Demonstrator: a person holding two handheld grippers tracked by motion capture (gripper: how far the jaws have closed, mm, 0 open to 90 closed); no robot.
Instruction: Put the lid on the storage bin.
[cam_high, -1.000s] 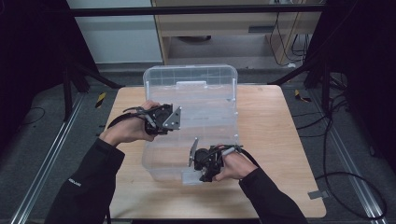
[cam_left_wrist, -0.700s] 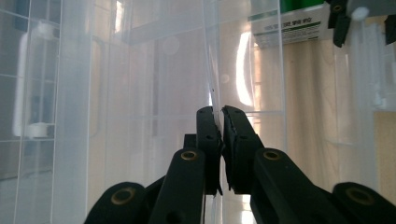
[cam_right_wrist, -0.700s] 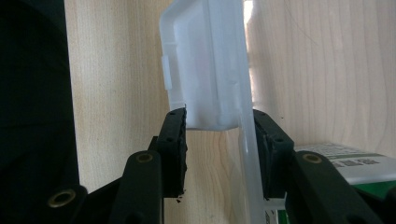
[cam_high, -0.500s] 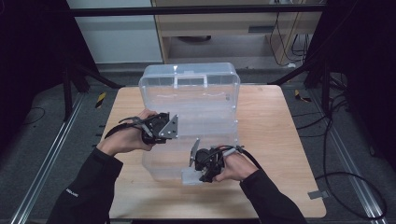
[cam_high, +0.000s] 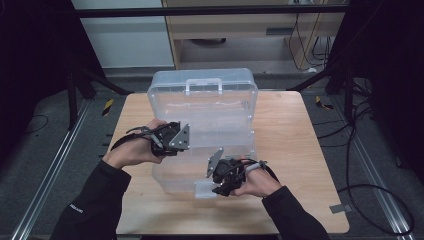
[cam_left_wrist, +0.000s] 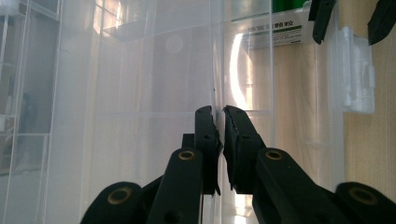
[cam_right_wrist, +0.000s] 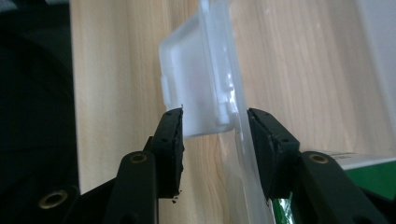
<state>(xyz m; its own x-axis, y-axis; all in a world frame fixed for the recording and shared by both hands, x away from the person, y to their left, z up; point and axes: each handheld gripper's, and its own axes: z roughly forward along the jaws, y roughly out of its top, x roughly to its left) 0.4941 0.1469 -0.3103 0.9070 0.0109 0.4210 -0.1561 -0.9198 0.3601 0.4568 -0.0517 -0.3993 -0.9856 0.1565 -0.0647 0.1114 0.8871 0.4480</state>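
A large clear plastic storage box (cam_high: 205, 145) stands on the wooden table (cam_high: 300, 150), its lid (cam_high: 202, 95) with a handle tilted up at the back. My left gripper (cam_high: 187, 140) is at the box's left side. In the left gripper view the left gripper (cam_left_wrist: 219, 114) is shut on a thin clear edge of the lid. My right gripper (cam_high: 212, 186) is at the box's front, and its jaws (cam_right_wrist: 215, 119) clamp the white latch (cam_right_wrist: 196, 84) from both sides. The latch (cam_left_wrist: 357, 70) also shows in the left gripper view, between the other gripper's jaw tips.
A green and white label (cam_left_wrist: 275, 35) shows through the box wall. Bare table lies to the right and left of the box. Beyond the table's far edge are a wooden cabinet (cam_high: 250, 30), dark stands and cables on the floor.
My left gripper has come down and slightly toward me with the lid edge in it. The right gripper has stayed at the front latch.
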